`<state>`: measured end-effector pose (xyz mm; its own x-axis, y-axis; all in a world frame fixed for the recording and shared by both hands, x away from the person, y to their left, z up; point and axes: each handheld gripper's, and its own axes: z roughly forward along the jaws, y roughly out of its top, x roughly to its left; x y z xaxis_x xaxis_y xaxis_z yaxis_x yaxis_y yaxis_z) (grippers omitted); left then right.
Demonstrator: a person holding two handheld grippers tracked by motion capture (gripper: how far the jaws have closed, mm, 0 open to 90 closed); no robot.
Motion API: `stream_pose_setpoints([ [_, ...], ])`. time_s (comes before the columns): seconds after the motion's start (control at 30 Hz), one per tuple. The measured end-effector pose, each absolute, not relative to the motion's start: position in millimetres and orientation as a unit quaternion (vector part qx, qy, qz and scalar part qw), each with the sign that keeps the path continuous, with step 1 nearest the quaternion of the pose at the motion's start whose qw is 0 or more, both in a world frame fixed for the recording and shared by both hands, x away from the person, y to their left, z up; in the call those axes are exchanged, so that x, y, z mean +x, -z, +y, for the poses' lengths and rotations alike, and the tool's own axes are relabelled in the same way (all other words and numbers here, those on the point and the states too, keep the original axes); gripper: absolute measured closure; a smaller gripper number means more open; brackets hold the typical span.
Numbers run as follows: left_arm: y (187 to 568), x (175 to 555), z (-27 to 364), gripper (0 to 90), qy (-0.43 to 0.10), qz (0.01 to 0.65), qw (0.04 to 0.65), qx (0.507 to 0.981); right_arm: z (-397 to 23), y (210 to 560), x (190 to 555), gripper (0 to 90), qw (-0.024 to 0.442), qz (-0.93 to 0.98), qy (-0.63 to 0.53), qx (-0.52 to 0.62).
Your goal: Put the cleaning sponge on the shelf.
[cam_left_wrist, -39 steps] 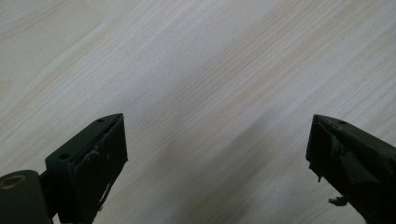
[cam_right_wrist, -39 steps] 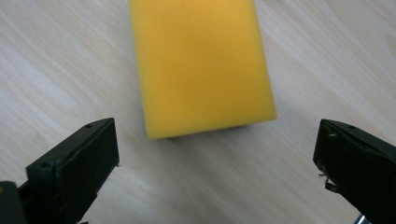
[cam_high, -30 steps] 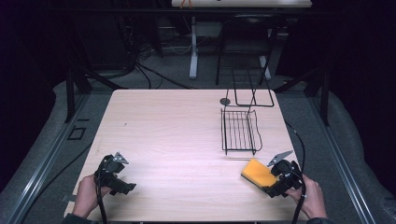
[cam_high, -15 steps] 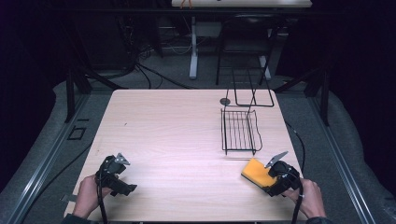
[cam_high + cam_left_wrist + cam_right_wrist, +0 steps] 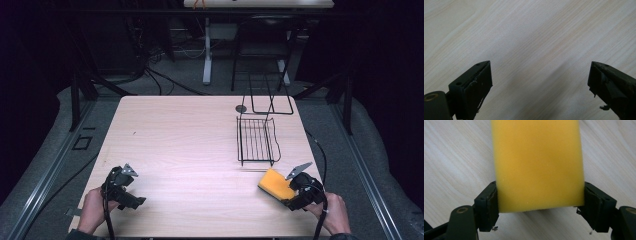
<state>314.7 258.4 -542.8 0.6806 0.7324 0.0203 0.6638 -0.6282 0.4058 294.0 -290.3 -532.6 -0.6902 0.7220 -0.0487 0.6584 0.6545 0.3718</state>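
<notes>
Where the table meets the person's side, both hands sit right at the near edge: left hand at the near-left corner, right hand at the near-right.

Left gripper: jaws spread wide, nothing between them; the left gripper view has bare wood grain under the gap. Hovering low over the tabletop, close to the near edge, with some margin to the left edge.

Right gripper: jaws have just been closing, now pressed on both sides of the yellow sponge. In the right gripper view the sponge spans pad to pad, near end just inside the jaws, rest sticking out ahead over the wood. Sponge is at near-right of the table, not far from the right edge, near the front edge.

Just beyond the sponge: black wire rack, near rim close to the sponge but apart. Tight gap there. Rack's right side is near the table's right edge.

Farther back: a wire frame standing at the far edge, a small dark disc beside it on the left.

Whole centre and left of the tabletop is bare wood, far-left corner included. A black cable trails off the right edge.
</notes>
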Motion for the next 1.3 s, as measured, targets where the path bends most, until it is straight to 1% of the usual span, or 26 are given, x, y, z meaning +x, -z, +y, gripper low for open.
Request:
stream_pose_setpoints([
  [0.3, 543, 315, 259, 5.6, -0.091, 0.389, 0.185, 0.898, -289, 527, 290, 25.6, 0.091, 0.906, -0.18, 0.373],
  [1.3, 544, 315, 258, 5.7, -0.091, 0.387, 0.183, 0.899, -279, 497, 284, 25.8, 0.117, 0.897, -0.233, 0.357],
])
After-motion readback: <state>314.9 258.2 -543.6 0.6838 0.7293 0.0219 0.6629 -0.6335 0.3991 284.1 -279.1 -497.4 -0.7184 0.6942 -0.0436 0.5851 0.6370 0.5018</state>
